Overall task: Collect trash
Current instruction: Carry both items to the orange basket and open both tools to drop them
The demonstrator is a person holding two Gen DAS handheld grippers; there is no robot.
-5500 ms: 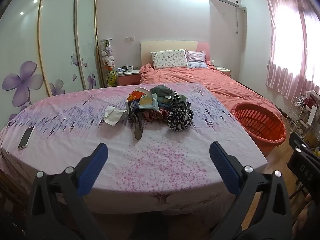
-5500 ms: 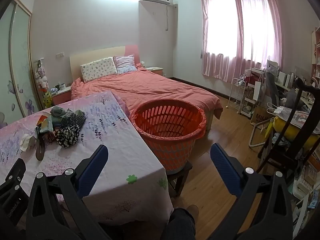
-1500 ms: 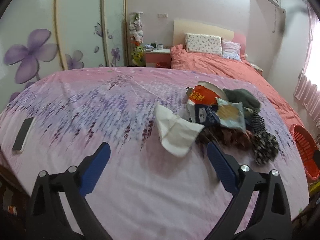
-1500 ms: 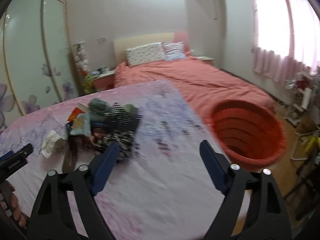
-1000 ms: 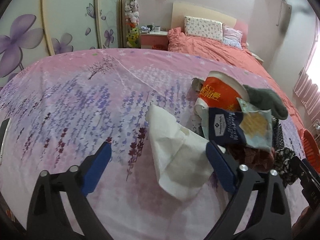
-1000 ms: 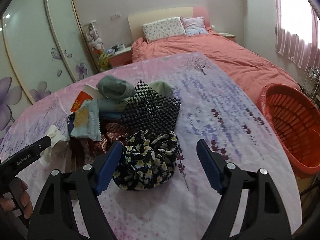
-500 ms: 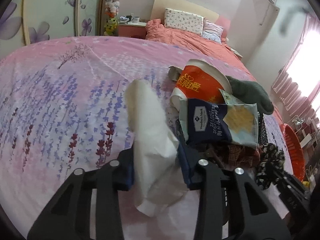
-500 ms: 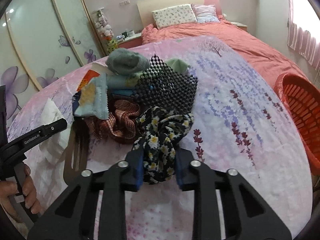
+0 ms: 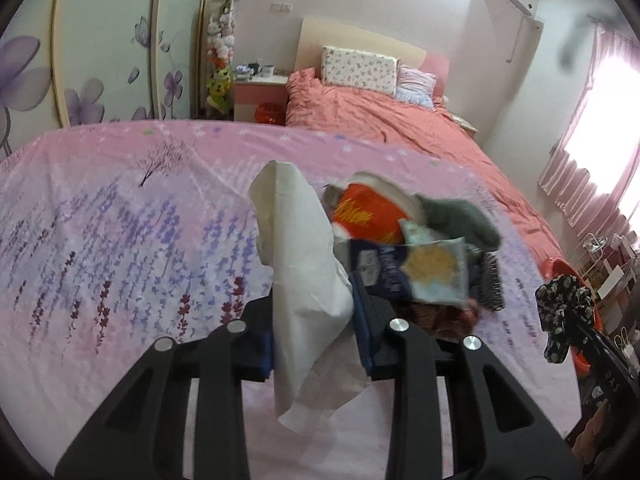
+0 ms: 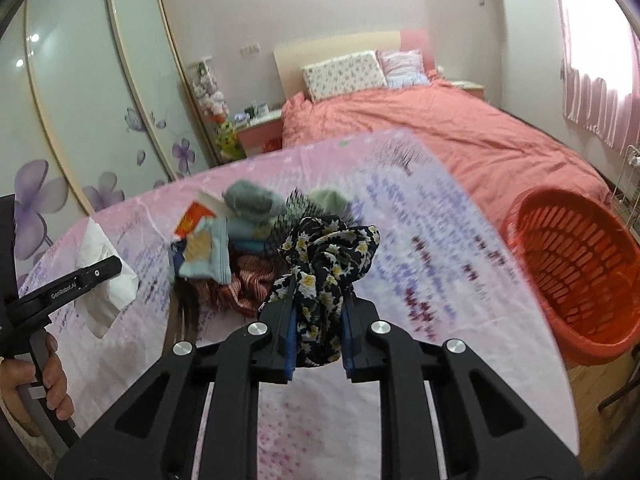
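My left gripper (image 9: pixel 314 326) is shut on a white tissue (image 9: pixel 300 264) and holds it above the pink floral tablecloth (image 9: pixel 120 240). My right gripper (image 10: pixel 319 332) is shut on a black floral cloth (image 10: pixel 326 256), lifted off the table; it also shows in the left wrist view (image 9: pixel 562 320). A pile stays on the table: an orange paper cup (image 9: pixel 366 212), a blue snack bag (image 9: pixel 416 276), a grey sock (image 9: pixel 460 218), a black mesh piece (image 10: pixel 304 210) and a red-striped cloth (image 10: pixel 244 286). An orange basket (image 10: pixel 576 268) stands right of the table.
A bed with a salmon cover (image 10: pixel 460 128) lies beyond the table. Wardrobe doors with purple flowers (image 10: pixel 100 112) line the left wall. A nightstand (image 9: pixel 260 96) stands by the headboard. A dark strap (image 10: pixel 182 312) lies by the pile.
Both grippers have lifted up from the table with what they hold: the left with the tissue, the right with the floral cloth. The pile now lies lower and farther in both views.
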